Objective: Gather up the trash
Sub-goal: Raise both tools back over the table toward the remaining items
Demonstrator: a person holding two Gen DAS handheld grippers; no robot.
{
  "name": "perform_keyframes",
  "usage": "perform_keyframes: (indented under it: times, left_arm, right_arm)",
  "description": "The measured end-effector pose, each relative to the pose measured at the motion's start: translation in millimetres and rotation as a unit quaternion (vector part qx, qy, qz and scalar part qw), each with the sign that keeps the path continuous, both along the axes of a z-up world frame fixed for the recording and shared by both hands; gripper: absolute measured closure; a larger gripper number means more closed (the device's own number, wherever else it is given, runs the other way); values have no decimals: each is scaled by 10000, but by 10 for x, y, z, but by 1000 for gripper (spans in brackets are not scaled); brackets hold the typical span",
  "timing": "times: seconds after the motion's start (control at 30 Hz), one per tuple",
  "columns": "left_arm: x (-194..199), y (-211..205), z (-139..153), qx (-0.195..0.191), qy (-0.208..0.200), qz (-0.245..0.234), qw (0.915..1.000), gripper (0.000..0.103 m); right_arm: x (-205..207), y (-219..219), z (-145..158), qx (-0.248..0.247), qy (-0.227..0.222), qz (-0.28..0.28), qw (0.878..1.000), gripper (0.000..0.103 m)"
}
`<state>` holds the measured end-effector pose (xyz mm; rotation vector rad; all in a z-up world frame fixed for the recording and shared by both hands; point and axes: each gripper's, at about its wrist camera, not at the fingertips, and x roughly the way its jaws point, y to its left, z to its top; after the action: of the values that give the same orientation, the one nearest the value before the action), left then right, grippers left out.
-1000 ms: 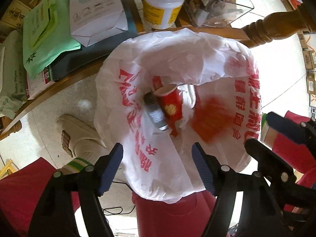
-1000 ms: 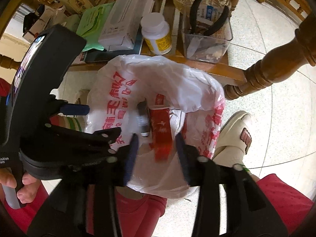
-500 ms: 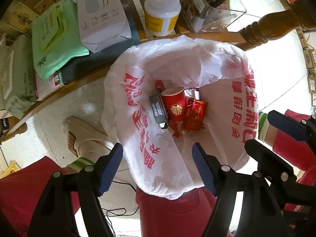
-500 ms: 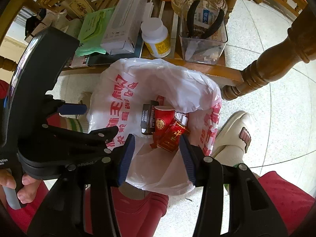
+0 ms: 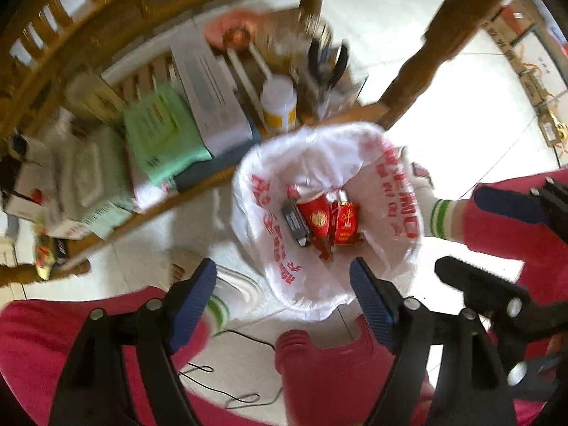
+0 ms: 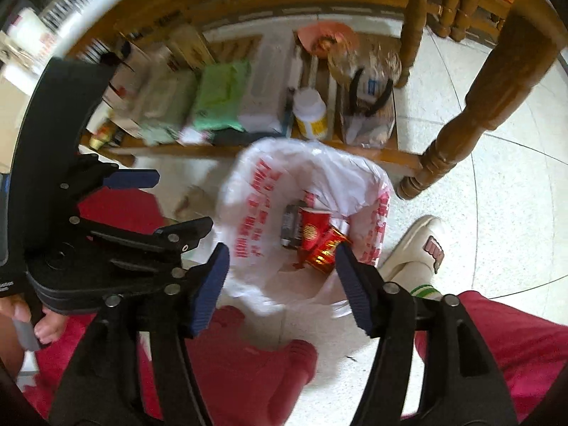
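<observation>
A white plastic bag with red print (image 5: 277,248) stands open on the floor between my knees; it also shows in the right wrist view (image 6: 248,213). Inside lie a red paper cup (image 5: 317,216), a red carton (image 5: 343,222) and a dark flat pack (image 5: 293,220); the cup (image 6: 310,229) and carton (image 6: 326,252) show in the right wrist view too. My left gripper (image 5: 284,291) is open and empty above the bag's near edge. My right gripper (image 6: 282,284) is open and empty above the bag, beside the left one.
A low wooden shelf (image 5: 149,209) behind the bag holds a green pack (image 5: 159,135), a white box (image 5: 209,99), a white bottle (image 5: 278,103) and a clear container (image 6: 369,117). A turned table leg (image 6: 458,135) stands right. Slippered feet (image 6: 422,248) flank the bag.
Both grippers have pulled up and back from the bag, so it looks smaller and more of the shelf shows. The red carton came to rest in the bag beside the cup.
</observation>
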<state>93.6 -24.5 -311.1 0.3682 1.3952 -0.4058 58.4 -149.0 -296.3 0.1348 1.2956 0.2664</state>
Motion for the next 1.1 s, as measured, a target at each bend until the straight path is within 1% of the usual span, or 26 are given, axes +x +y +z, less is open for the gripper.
perform_keyframes:
  times: [0.03, 0.1, 0.13, 0.2, 0.23, 0.3, 0.33, 0.37, 0.4, 0.47, 0.5, 0.57, 0.6, 0.63, 0.73, 0.83, 0.97, 1.1]
  left_arm:
    - [-27, 28, 147, -63, -95, -64, 9999, 25]
    - [-70, 82, 476, -166, -311, -187, 9992, 22]
    - [-83, 131, 723, -239, -523, -271, 9980, 21]
    - [-83, 193, 1109, -300, -916, -421, 9945, 15]
    - [-68, 231, 1344, -293, -1161, -515, 9915, 12]
    - [-15, 298, 1742, -262, -1555, -670, 9852, 11]
    - [37, 347, 2017, -257, -1797, -758, 9804, 10]
    - [83, 367, 2210, -245, -1944, -829, 9771, 8]
    - [111, 388, 2332, -243, -2027, -868, 9751, 8]
    - [237, 459, 2719, -279, -2168, -983, 9708, 8]
    - [296, 483, 2863, -289, -2202, -1005, 9698, 8]
    - [379, 524, 3094, -327, -2233, -1053, 9685, 8]
    - [440, 557, 3204, -346, -2257, -1076, 9676, 8]
    - [507, 577, 3345, -377, -2283, -1114, 9665, 8]
    - [614, 616, 3565, -449, -2222, -1286, 9654, 8]
    - [693, 634, 3683, -390, -2275, -1403, 9628, 8]
    - [828, 605, 3782, -444, -2272, -1669, 9584, 8]
    - [987, 527, 3725, -373, -2206, -1977, 9544, 8]
  right_arm:
    - [-40, -27, 208, 81, -139, 29, 9999, 38]
    - [-91, -67, 482, 93, -336, 80, 9994, 30]
    - [-114, -95, 690, 91, -491, 148, 9986, 27]
    - [-132, -156, 1029, 76, -726, 247, 9970, 21]
    - [-133, -195, 1244, 24, -871, 290, 9958, 20]
    - [-131, -270, 1598, -22, -1072, 347, 9936, 17]
    - [-123, -325, 1809, -38, -1188, 373, 9922, 17]
    - [-110, -382, 1991, -12, -1284, 394, 9909, 16]
    - [-88, -448, 2226, 45, -1392, 416, 9894, 15]
    - [-56, -551, 2558, 82, -1575, 417, 9866, 12]
    - [-44, -581, 2678, 61, -1656, 405, 9853, 11]
    - [16, -678, 3017, -90, -1881, 350, 9815, 11]
    - [37, -696, 3110, -143, -1954, 345, 9800, 11]
    - [72, -716, 3275, -198, -2068, 379, 9775, 11]
    - [170, -740, 3547, -202, -2249, 422, 9732, 10]
    - [306, -780, 3774, -183, -2428, 438, 9689, 10]
    - [525, -793, 3884, -229, -2561, 457, 9653, 10]
    - [806, -803, 3927, -213, -2549, 520, 9653, 10]
